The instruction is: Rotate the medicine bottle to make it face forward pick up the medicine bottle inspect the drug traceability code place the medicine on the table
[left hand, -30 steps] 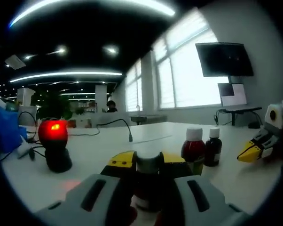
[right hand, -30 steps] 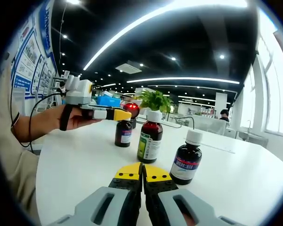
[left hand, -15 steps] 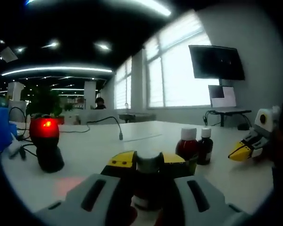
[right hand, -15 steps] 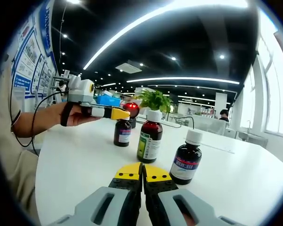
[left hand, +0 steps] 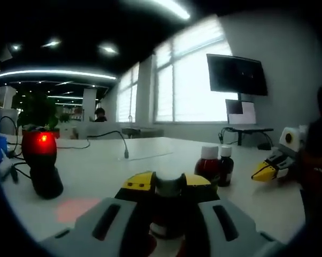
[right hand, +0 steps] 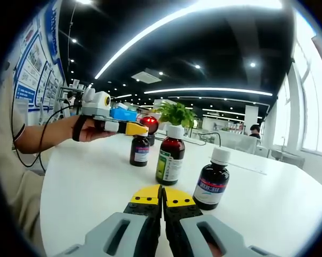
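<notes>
In the left gripper view, a dark medicine bottle (left hand: 169,206) is clamped by the cap between the fingers of the left gripper (left hand: 169,184), above the white worktop (left hand: 97,171). A red-lit lamp (left hand: 40,163) is seen near the worktop's left edge, two bottles (left hand: 213,167) toward its right edge. Bright windows (left hand: 177,85) and a dark screen (left hand: 237,75) are seen behind.

In the right gripper view, the right gripper (right hand: 162,199) is seen with fingers pressed together, holding nothing. A white-capped bottle (right hand: 212,186) and a taller bottle (right hand: 170,155) are set mid-worktop. Ceiling light strips (right hand: 204,91) are visible overhead.
</notes>
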